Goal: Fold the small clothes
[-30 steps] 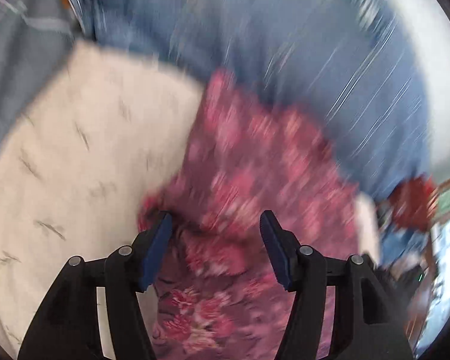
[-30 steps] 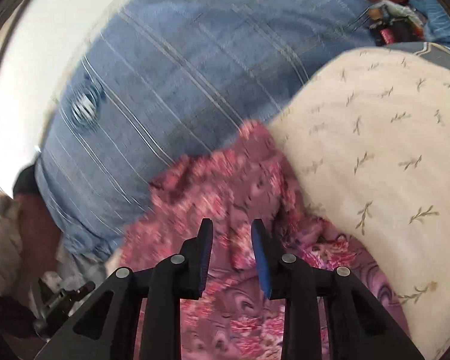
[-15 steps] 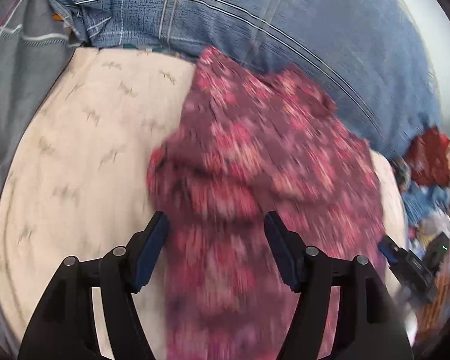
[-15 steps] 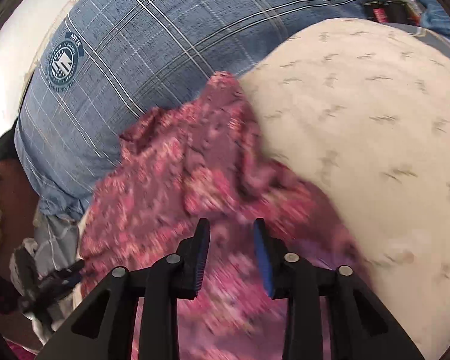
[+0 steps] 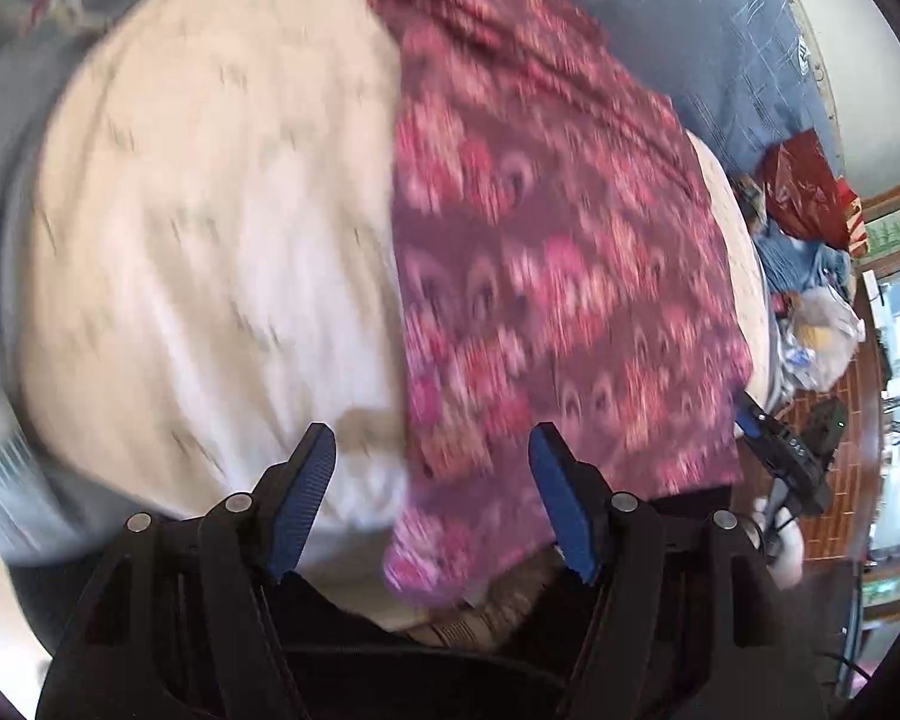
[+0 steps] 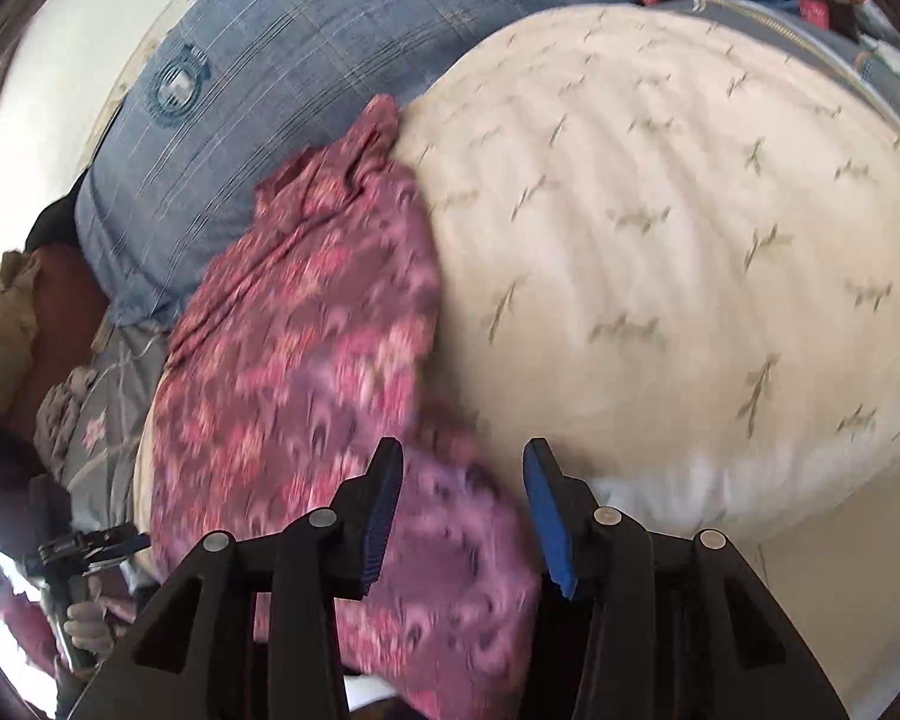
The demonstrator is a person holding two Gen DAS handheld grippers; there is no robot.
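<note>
Left wrist view: left gripper (image 5: 429, 468) jaws apart, nothing clamped. The pink floral garment (image 5: 546, 276) lies as a long strip on the cream leaf-print cover (image 5: 210, 228), its near end draped over the cover's front edge. The garment's left edge runs between the blue pads (image 5: 555, 486), cloth clear of both as far as the blur lets me tell. Blue checked pillow (image 5: 720, 30) behind the garment's far end, touching it. Red bag (image 5: 801, 186) and assorted clutter at the right edge, well apart from the garment.

Right wrist view: right gripper (image 6: 462, 510) jaws opening, released. The garment (image 6: 306, 348) sits along the left side of the cover (image 6: 660, 240), far tip bunched against the pillow (image 6: 306, 60). Crumpled near end hangs below and between the pads (image 6: 543, 516); no pinch visible. Pillow carries a round crest print. At the lower left, a hand (image 6: 87, 624) holds the other gripper, beside the garment's left edge.

Both views motion-blurred, so fine folds in the cloth can't be read.
</note>
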